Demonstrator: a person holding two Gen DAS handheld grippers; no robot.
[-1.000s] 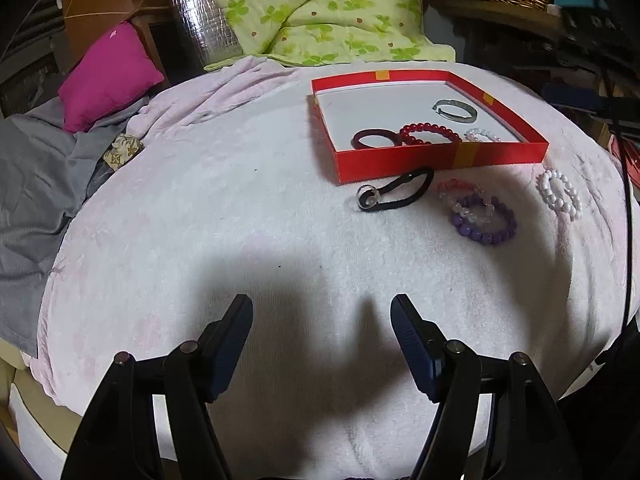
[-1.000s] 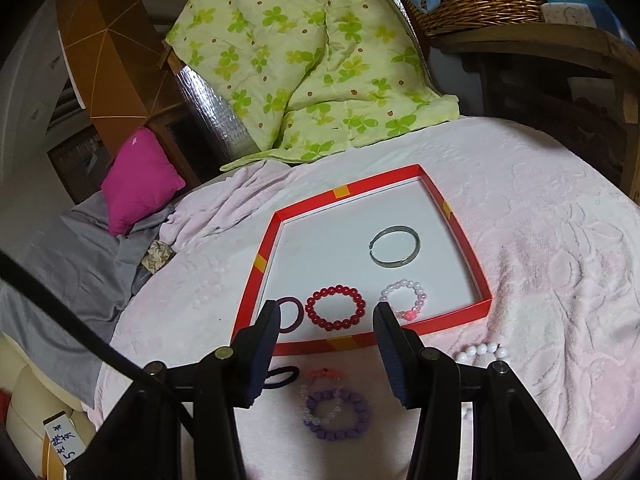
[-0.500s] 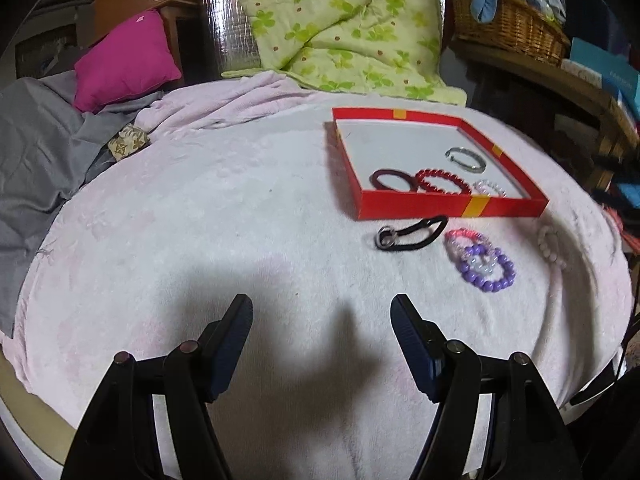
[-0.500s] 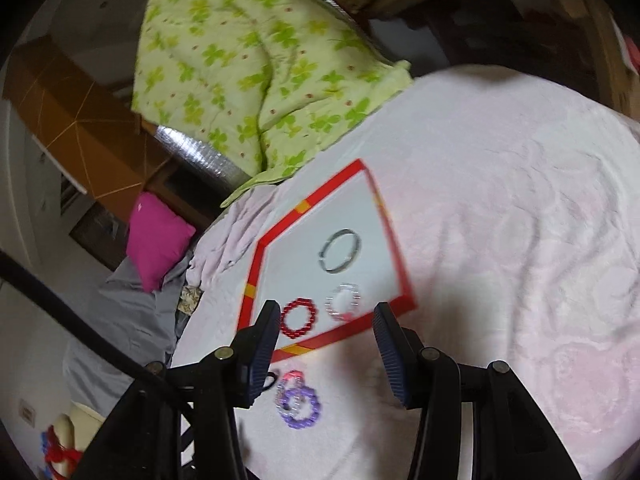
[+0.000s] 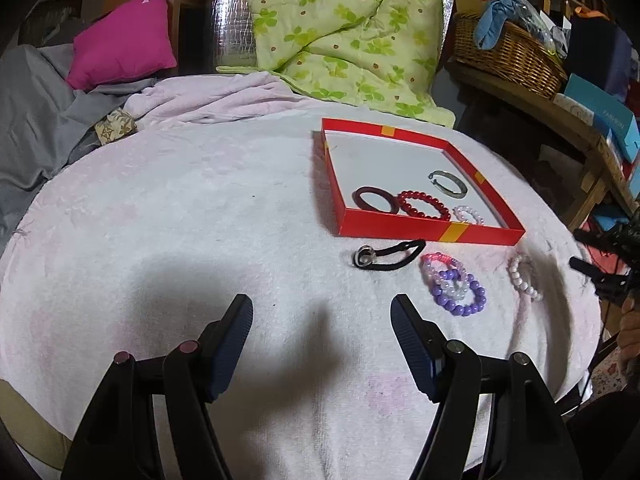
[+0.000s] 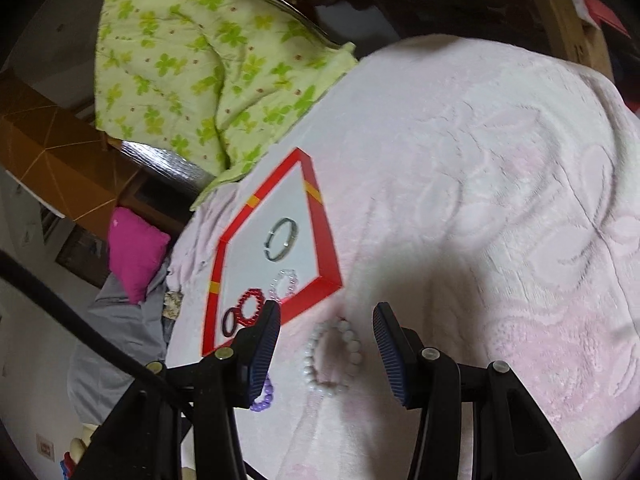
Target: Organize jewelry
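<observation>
Both the left gripper (image 5: 322, 322) and the right gripper (image 6: 326, 332) are spread and hold nothing, the right one over a white bead bracelet (image 6: 332, 354) lying on the pink blanket (image 6: 500, 200) just outside the red tray (image 6: 326, 248).

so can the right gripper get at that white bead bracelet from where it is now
Probably yes. The right gripper is open, and the white bead bracelet lies flat on the pink blanket between its jaws, outside the red tray, with nothing covering it.
</observation>
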